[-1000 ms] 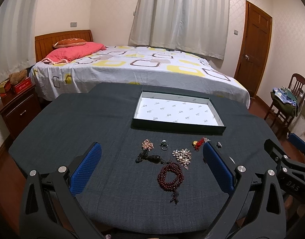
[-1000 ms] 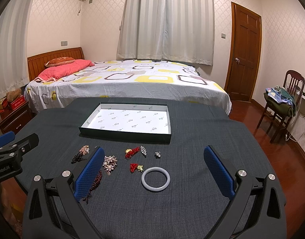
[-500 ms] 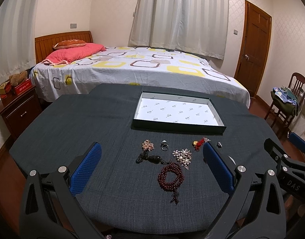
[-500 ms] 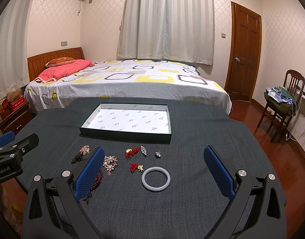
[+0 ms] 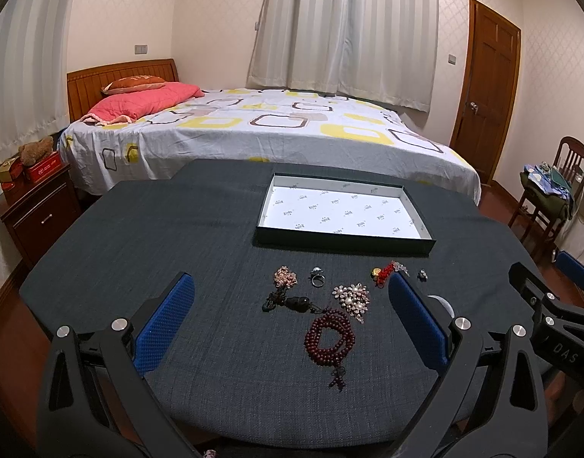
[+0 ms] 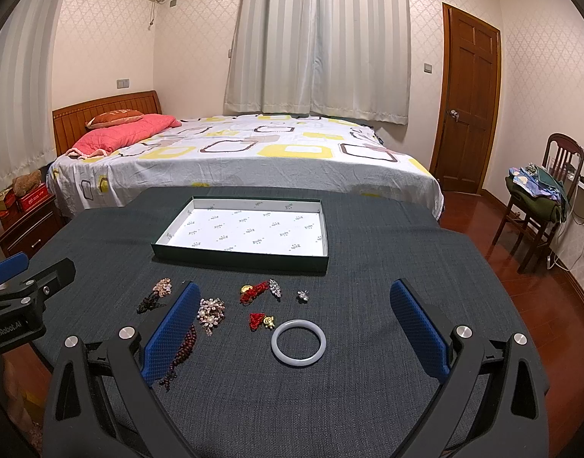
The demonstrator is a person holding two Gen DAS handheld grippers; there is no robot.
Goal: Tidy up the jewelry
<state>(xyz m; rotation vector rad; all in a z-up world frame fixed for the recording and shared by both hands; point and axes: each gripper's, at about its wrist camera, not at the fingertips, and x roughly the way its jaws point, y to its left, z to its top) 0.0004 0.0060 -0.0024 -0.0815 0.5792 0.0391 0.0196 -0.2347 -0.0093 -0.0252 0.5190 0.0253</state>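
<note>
Several jewelry pieces lie on the dark table in front of a shallow dark box (image 5: 343, 242) (image 6: 238, 260) with a white printed lining. A dark red bead bracelet (image 5: 330, 337), a pearl brooch (image 5: 351, 295) (image 6: 211, 311), a ring (image 5: 317, 277) and a black pendant (image 5: 292, 301) lie between my left gripper's (image 5: 292, 313) open fingers. A white bangle (image 6: 298, 342), red tasselled charms (image 6: 253, 292) (image 6: 259, 320) and small silver pieces (image 6: 302, 295) lie between my right gripper's (image 6: 292, 316) open fingers. Both grippers are empty and above the table's near side.
The round table (image 6: 387, 236) has a dark cloth. A bed (image 6: 246, 152) stands behind it, a nightstand (image 5: 36, 206) at the left, a chair with clothes (image 6: 539, 194) and a door (image 6: 469, 107) at the right.
</note>
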